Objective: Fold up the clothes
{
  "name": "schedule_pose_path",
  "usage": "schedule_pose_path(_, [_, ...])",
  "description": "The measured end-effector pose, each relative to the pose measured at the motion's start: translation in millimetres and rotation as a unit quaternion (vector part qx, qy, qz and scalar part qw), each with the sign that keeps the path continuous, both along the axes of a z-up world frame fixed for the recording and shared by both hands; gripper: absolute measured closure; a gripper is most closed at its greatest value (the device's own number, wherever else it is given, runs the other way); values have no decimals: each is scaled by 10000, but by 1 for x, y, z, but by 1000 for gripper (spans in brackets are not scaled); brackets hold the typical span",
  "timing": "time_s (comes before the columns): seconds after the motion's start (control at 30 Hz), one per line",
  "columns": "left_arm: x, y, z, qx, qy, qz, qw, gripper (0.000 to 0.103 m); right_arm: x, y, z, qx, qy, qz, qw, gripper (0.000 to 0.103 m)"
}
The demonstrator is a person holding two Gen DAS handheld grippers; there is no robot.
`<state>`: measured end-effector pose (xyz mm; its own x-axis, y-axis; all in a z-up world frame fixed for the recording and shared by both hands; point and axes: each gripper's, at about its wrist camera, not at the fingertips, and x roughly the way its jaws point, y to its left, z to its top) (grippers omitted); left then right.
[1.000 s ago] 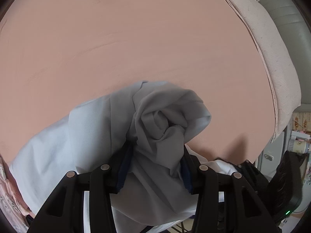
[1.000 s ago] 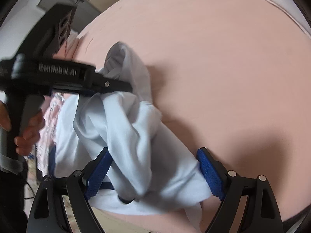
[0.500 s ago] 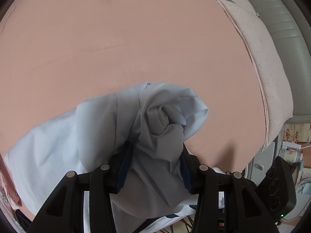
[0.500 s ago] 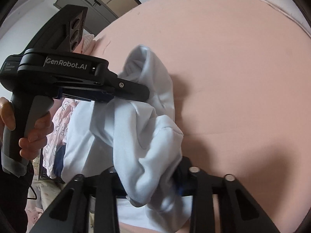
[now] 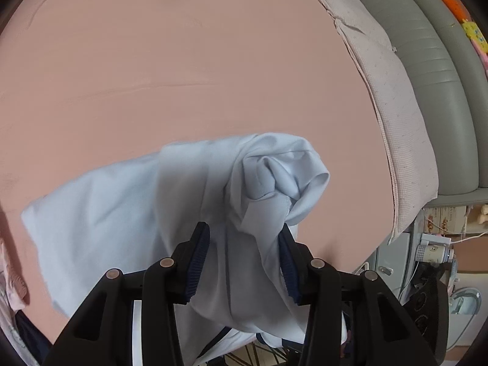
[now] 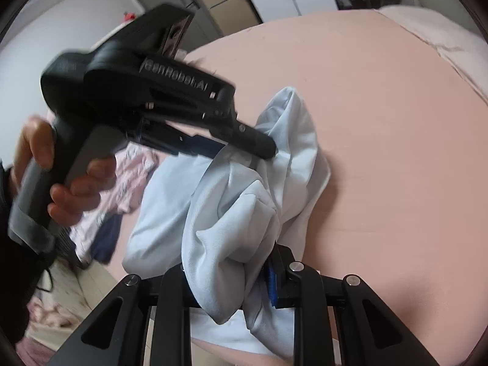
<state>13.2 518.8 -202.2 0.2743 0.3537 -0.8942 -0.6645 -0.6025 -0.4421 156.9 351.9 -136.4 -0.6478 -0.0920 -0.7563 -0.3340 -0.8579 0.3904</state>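
Pale blue garment [image 5: 128, 213] bunched between left gripper [image 5: 244, 262] jaws, right gripper [image 6: 235, 277] clamping another fold (both shut).

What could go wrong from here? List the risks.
Both the left gripper and the right gripper clamp thick bunched wads of the pale blue garment, not clean edges, so spreading may leave it twisted. Part of it hangs past the edge of the pink bed and may slide off.

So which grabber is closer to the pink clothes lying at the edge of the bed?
Left. The left gripper is next to the pink clothes in the right wrist view; the right gripper is farther away. Both grip the light blue garment.
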Motion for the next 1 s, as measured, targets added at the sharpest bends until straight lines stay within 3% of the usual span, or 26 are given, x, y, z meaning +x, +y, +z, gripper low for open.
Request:
schedule_pose_path(0.03, [17,-6,-4,48,17,23,10000,62,-3,-6,1,73,-36,42,10000,80])
schedule_pose_path(0.1, [14,11,9,190,94,73,9997,62,-5,-18,5,185,-69,88,9998,80])
schedule_pose_path(0.17, [-25,9,32,361,109,92,9992,62,-5,-31,7,318,-122,110,9994,80])
schedule_pose_path(0.27, [-50,4,53,584,70,139,9982,60,-53,-61,9,524,-186,213,9982,80])
schedule_pose_path(0.33, [0,67,35,583,153,122,9981,47,-51,-78,6,755,-257,286,9964,80])
schedule_pose_path(0.37, [2,62,40,563,243,66,9981,37,-49,-84,7,849,-271,319,9955,80])
schedule_pose_path(0.5, [-8,-46,92,472,526,-134,9974,33,-63,-108,7,946,-228,497,9940,80])
schedule_pose_path(0.6, [-16,-114,103,496,412,-59,9979,33,-74,-126,6,1009,-191,631,9927,80])
schedule_pose_path(0.7, [-48,-144,104,478,373,75,9981,33,-84,-141,6,1066,-170,777,9911,80])
schedule_pose_path(1.0, [-65,-159,83,193,617,416,9970,33,-102,-175,-2,1294,-373,1188,9837,80])
